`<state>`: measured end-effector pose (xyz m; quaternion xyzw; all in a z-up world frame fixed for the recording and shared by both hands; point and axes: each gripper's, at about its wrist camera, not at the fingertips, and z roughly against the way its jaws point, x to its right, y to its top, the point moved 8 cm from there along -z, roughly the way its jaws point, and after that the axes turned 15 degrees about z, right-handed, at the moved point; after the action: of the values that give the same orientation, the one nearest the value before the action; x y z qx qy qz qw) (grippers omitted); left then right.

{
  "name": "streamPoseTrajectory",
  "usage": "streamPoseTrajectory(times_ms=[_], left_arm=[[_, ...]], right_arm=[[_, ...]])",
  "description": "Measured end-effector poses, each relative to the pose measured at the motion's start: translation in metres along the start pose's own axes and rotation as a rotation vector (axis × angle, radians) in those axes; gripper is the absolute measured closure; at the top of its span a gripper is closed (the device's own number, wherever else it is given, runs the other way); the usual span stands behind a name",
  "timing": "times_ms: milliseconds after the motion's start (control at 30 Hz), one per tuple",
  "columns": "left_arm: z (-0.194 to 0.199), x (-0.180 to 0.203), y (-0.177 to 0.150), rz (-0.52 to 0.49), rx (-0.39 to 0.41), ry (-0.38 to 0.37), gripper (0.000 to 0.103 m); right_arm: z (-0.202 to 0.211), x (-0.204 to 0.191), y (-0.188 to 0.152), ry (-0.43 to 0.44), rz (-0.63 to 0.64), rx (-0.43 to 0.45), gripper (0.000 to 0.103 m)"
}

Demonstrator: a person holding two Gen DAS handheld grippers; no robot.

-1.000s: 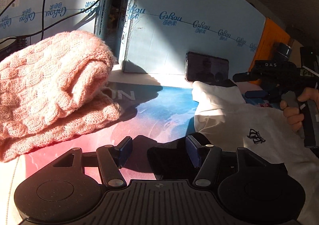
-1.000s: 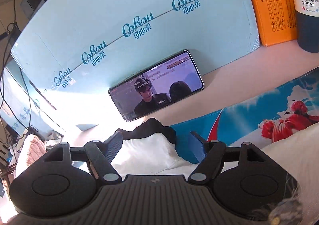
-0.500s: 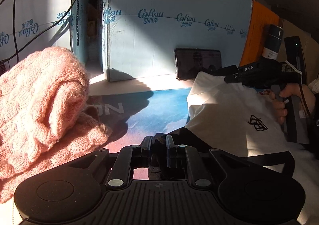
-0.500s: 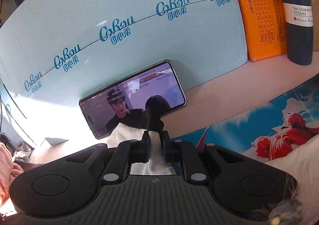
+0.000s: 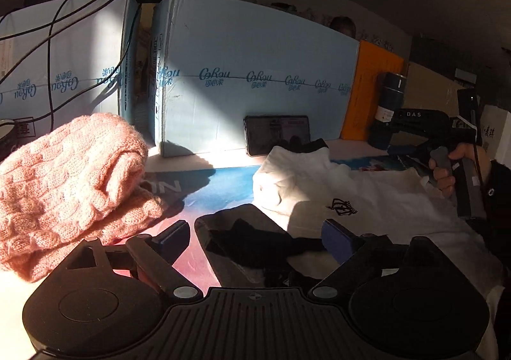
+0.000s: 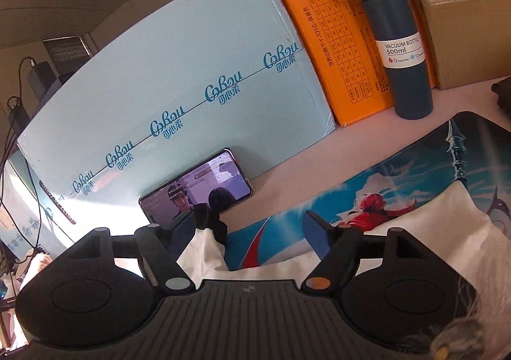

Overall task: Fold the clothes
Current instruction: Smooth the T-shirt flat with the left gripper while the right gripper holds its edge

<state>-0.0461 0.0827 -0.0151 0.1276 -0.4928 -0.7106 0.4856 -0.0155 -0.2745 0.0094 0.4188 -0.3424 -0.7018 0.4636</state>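
Note:
A white T-shirt (image 5: 367, 187) with a small black logo lies on the printed mat. Its black-trimmed edge (image 5: 246, 232) rests between the fingers of my left gripper (image 5: 255, 235). The jaws are opening and the pads stand clear of the cloth. In the right wrist view, the shirt's white corner (image 6: 201, 251) with a black cuff (image 6: 217, 226) lies just inside the left finger of my right gripper (image 6: 250, 229). Those jaws are also opening, with nothing pressed between the pads. A hand (image 5: 444, 168) holds that gripper at the far right.
A folded pink knit sweater (image 5: 64, 181) sits at the left. Light blue boxes (image 5: 255, 79) wall the back, with a phone (image 6: 198, 197) leaning on one. An orange box (image 6: 319, 41) and a dark vacuum bottle (image 6: 399, 50) stand at the back right. The mat (image 6: 399, 187) shows beyond the shirt.
Half a second ago both grippers were pinched on the shirt's black-trimmed fabric. Both have since let go, opened wide and drawn back, and the cloth lies on the mat.

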Motion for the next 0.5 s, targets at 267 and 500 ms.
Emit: streamPoseTrajectory(times_ms=[267,500], left_arm=[[-0.004,-0.009,-0.024,-0.153,-0.072,0.206,0.008],[0.005,0.084,-0.02,-0.219,0.066,-0.029,0.008]], right_arm=[[0.062,0.101,0.007,-0.16,-0.003,-0.022,0.024],[0.022,0.129,-0.005,-0.124,0.018,-0.193,0.03]])
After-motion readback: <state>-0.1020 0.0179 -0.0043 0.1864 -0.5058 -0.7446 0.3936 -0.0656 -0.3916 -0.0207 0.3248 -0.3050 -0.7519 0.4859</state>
